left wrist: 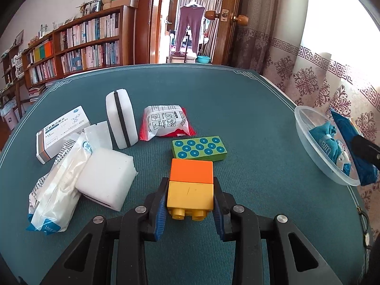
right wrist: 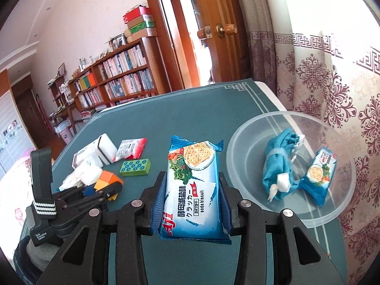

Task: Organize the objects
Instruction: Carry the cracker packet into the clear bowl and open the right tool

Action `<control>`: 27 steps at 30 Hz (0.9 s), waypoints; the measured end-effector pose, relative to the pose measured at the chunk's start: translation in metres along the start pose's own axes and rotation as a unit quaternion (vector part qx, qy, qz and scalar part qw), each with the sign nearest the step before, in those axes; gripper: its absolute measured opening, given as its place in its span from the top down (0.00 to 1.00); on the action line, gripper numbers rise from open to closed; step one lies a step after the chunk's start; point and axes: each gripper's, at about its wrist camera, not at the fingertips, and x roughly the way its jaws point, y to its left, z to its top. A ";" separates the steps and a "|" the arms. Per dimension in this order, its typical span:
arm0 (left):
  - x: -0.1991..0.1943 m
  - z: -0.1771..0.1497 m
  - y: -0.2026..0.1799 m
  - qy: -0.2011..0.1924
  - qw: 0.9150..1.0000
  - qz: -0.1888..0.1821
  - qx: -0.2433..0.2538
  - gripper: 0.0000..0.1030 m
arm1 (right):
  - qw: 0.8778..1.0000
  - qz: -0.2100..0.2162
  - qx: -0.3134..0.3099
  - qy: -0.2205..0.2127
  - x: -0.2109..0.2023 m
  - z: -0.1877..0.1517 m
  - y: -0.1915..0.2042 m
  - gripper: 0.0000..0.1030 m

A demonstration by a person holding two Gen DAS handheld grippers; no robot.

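My left gripper (left wrist: 190,185) is shut on a toy block stack (left wrist: 191,185), orange on yellow, low over the teal table. It also shows in the right wrist view (right wrist: 106,185). My right gripper (right wrist: 192,180) is shut on a blue soda biscuit packet (right wrist: 192,185), held just left of a clear plastic bowl (right wrist: 247,128). The bowl holds a rolled blue cloth (right wrist: 280,161) and a second biscuit packet (right wrist: 318,173). In the left wrist view the bowl (left wrist: 306,128) sits at the right edge with the right gripper's packet (left wrist: 351,142) over it.
On the table lie a green dotted block (left wrist: 199,148), a red-edged packet (left wrist: 163,122), a white sponge with a black band (left wrist: 121,118), a white foam block (left wrist: 104,181), a medicine box (left wrist: 59,130) and a white bag (left wrist: 54,194). Curtains hang right, bookshelves behind.
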 end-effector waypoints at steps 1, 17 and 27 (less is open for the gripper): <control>0.000 0.000 -0.001 0.000 1.000 -0.001 0.000 0.66 | 1.000 -0.007 0.011 -0.005 -0.003 0.003 -0.008 0.60; -0.004 -0.002 -0.022 0.007 1.000 -0.017 0.022 0.66 | 0.979 -0.145 0.141 -0.007 0.015 0.016 -0.124 0.60; -0.003 0.003 -0.038 0.010 0.999 -0.026 0.034 0.66 | 0.976 -0.149 0.157 0.004 0.033 0.010 -0.145 0.59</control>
